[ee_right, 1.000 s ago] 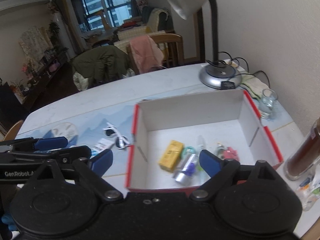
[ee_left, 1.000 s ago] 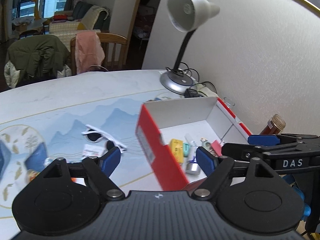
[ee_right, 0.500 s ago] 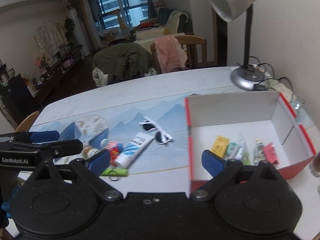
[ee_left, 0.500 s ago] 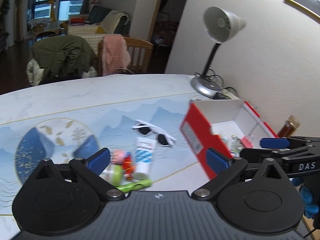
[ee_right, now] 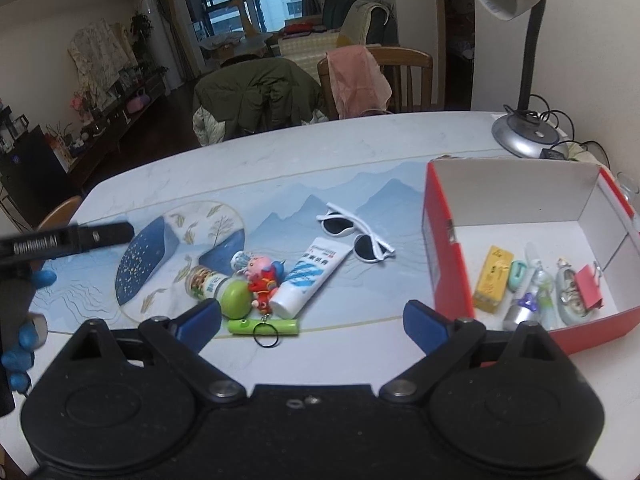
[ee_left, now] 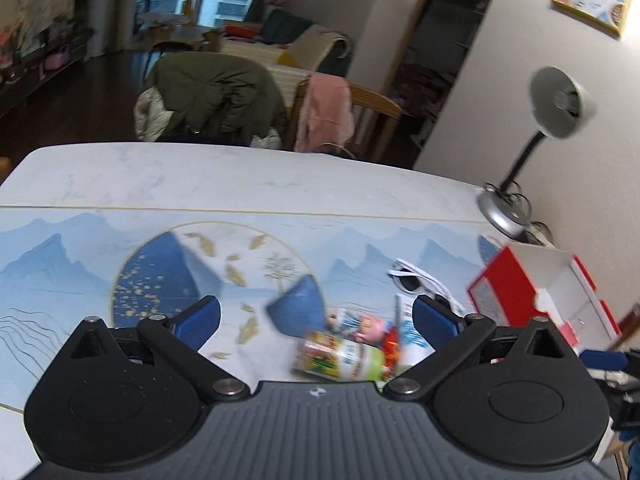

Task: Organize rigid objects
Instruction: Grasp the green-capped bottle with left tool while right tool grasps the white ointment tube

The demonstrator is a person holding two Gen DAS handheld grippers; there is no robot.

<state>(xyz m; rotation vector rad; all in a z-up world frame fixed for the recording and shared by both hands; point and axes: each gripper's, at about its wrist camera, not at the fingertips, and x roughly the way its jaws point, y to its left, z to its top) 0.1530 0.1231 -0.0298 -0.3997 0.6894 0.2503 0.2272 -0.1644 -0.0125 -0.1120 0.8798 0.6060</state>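
On the table lie a green-capped jar (ee_right: 218,286) on its side, a red and pink toy figure (ee_right: 264,276), a white tube (ee_right: 310,278), a green whistle (ee_right: 264,326) with a ring, and white sunglasses (ee_right: 356,236). A red box (ee_right: 444,240) with a white inside holds several small items. My right gripper (ee_right: 312,320) hangs open above the whistle, empty. My left gripper (ee_left: 316,318) is open and empty too, with the jar (ee_left: 340,360), the toy (ee_left: 366,326) and the tube (ee_left: 412,340) lying below between its fingers. The box (ee_left: 506,288) sits to its right.
A desk lamp (ee_right: 524,136) with cables stands at the far right by the wall, behind the box. Chairs draped with a green coat (ee_right: 256,96) and a pink cloth (ee_right: 356,76) stand at the table's far edge. A blue-gloved hand (ee_right: 24,344) holds the left gripper.
Both grippers have swung left, away from the box and over the loose items. The left gripper's jaws have widened. The box now sits at the right of both views.
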